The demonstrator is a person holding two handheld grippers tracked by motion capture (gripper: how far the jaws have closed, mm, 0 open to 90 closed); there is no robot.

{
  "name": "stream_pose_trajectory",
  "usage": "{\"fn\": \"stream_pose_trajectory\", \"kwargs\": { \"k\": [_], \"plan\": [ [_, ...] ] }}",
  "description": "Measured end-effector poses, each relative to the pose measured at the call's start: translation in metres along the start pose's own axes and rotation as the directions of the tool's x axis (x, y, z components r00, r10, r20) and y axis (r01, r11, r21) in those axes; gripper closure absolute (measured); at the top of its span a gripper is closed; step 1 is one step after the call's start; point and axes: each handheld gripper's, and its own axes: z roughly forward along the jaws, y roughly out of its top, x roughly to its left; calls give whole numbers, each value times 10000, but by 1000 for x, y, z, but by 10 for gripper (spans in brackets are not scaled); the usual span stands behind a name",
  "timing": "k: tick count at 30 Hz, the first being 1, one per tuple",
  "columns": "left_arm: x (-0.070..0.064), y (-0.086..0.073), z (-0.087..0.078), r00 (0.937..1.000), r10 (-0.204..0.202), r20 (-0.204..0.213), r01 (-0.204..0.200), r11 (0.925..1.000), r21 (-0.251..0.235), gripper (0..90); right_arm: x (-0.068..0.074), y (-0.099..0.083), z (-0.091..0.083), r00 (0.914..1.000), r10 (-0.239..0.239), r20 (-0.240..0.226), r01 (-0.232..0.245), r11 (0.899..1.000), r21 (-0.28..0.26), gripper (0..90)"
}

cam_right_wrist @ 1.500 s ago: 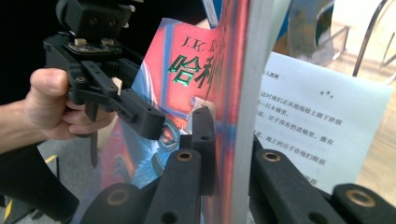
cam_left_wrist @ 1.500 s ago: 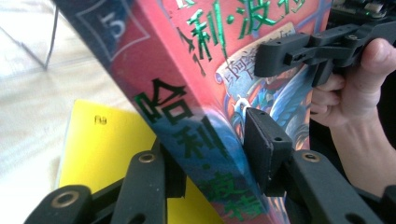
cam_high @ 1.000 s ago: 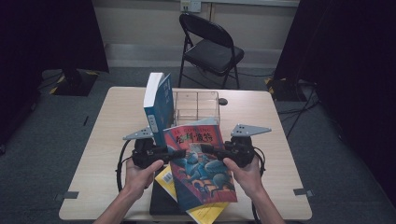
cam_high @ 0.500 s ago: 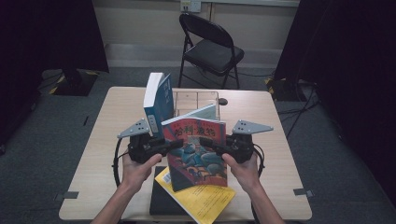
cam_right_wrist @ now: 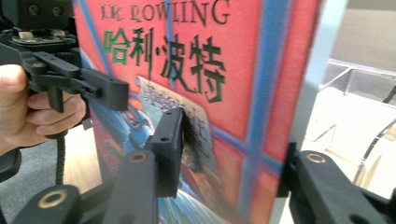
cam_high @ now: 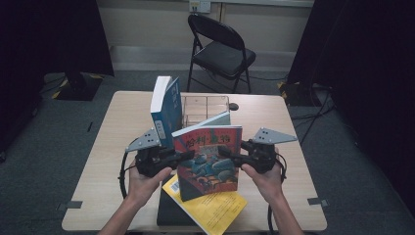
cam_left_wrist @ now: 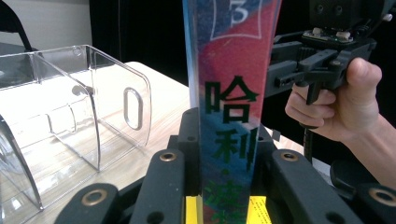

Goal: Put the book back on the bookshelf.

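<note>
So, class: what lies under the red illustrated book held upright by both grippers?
Under the red illustrated book lies a yellow paperback atop a flat black thing on the wooden table. The book and the hands cover their middles, so what else is there is hidden.

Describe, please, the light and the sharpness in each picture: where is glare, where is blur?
High view: the table is lit, the room around it dark, and all is fairly sharp. Left gripper view: the clear box shows bright reflections; the red book is slightly soft up close. Right gripper view: the book's title is sharp, its right edge blurred, and the background at right is washed out.
</note>
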Motion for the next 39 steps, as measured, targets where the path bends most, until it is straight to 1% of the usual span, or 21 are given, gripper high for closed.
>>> {"fn": "stream_pose_trajectory", "kwargs": {
  "k": [1,3,5,6,8,10,13,15,19,21,22,24,26,27,30,32,33,34,36,37,39],
  "plan": [
    [-1,0,0,10000,9,11,-8,10000,-44,739,0,0,-1,10000,4,15,-3,10000,-14,537],
    [-3,-1,-1,9999,114,-42,-114,9999,-22,740,-1,1,-5,9990,-152,431,152,9999,13,494],
    [-5,-1,-2,9998,175,-22,-175,9998,-17,741,-4,2,-9,9991,20,414,-16,9999,-101,455],
    [-6,-1,-2,9996,273,-45,-273,9996,12,741,-7,2,-10,9994,64,345,-60,9999,-110,430],
    [-7,-1,-3,9993,370,-32,-370,9993,24,742,-13,1,-11,9990,456,-9,-456,9989,70,407],
    [-8,-1,-3,9993,377,-18,-377,9993,16,742,-17,-3,-10,9983,551,-167,-550,9985,31,387],
    [-7,-1,-3,9993,368,2,-368,9993,1,742,-23,-10,-4,9971,711,-275,-705,9973,213,376],
    [-7,-1,-2,9993,370,13,-370,9993,-1,742,-25,-13,-2,9953,841,-473,-830,9962,255,375],
    [-9,-1,-3,9993,384,8,-384,9993,31,741,-23,-15,4,9941,773,-758,-741,9963,435,409],
    [-8,-1,-3,9994,339,39,-339,9994,47,739,-20,-15,4,9978,518,-421,-499,9978,437,464],
    [-7,-1,-4,9996,278,12,-278,9996,60,736,-20,-14,3,9968,629,-487,-610,9973,410,484],
    [-7,-2,-1,9998,214,-19,-214,9998,50,726,-20,-14,1,9968,612,-508,-596,9977,338,532],
    [-7,-4,2,9998,155,-142,-154,9998,128,709,-19,-14,-1,9955,602,-729,-583,9979,279,559],
    [-7,-4,3,9994,174,-298,-170,9997,158,704,-19,-13,-1,9955,551,-768,-530,9982,285,570],
    [-3,-5,3,9991,72,-416,-65,9998,167,694,-17,-12,-1,9951,499,-850,-477,9985,280,609],
    [1,-7,3,9990,-87,-430,93,9999,139,683,-16,-11,-2,9916,539,-1177,-519,9985,199,649],
    [3,-7,3,9989,-264,-387,268,9996,115,671,-15,-11,-1,9899,500,-1326,-480,9987,178,650],
    [3,-7,3,9990,-264,-370,268,9996,100,677,-12,-10,1,9908,407,-1290,-380,9990,234,645],
    [3,-6,3,9996,-125,-253,129,9998,158,707,-9,-8,5,9937,289,-1082,-255,9991,327,635],
    [1,-5,2,9998,-80,-188,83,9998,186,721,-8,-8,6,9953,249,-934,-215,9991,369,603],
    [-2,-5,2,9999,121,-15,-121,9997,191,732,-10,-8,7,9968,334,-723,-304,9987,421,569]
  ]
}}
